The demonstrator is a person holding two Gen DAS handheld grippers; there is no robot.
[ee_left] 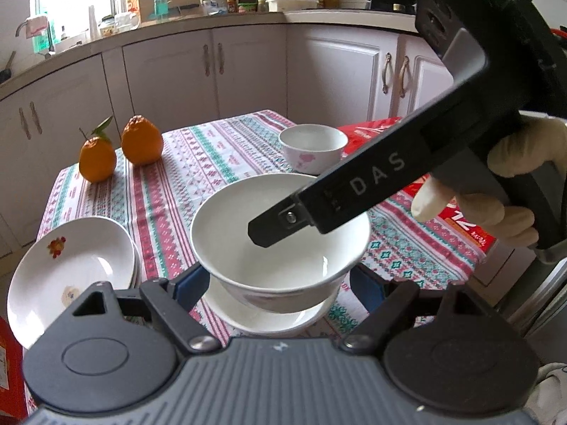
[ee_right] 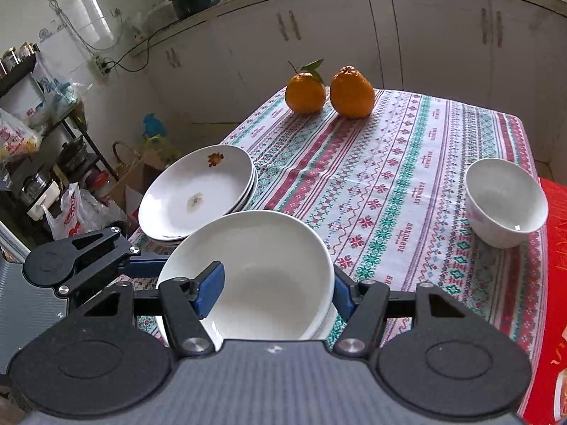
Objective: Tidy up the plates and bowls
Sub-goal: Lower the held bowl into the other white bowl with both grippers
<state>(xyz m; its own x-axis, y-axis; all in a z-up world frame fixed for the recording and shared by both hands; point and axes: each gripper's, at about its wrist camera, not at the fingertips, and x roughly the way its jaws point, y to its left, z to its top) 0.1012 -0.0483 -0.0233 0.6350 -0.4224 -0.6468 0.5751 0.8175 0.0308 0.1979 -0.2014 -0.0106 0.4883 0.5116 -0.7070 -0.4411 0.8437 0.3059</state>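
The left gripper [ee_left: 280, 283] has its blue pads pressed against the outside of a large white bowl [ee_left: 280, 233], jaws spread wide around it. The right gripper [ee_right: 276, 294] clamps the same bowl's rim, one blue finger [ee_right: 212, 288] inside the bowl and the other outside its wall. The bowl sits just above a white plate [ee_left: 269, 322] near the table's [ee_right: 389, 163] near edge. At the left edge a stack of white plates [ee_right: 198, 191] juts past the patterned tablecloth. A small bowl [ee_right: 505, 202] stands upright toward the right edge, beside a red bag [ee_right: 553, 248]. Two oranges [ee_right: 329, 92] sit side by side near the far left corner. Beyond, pale cabinets [ee_left: 248, 67] line the kitchen walls under a cluttered counter [ee_left: 212, 17].
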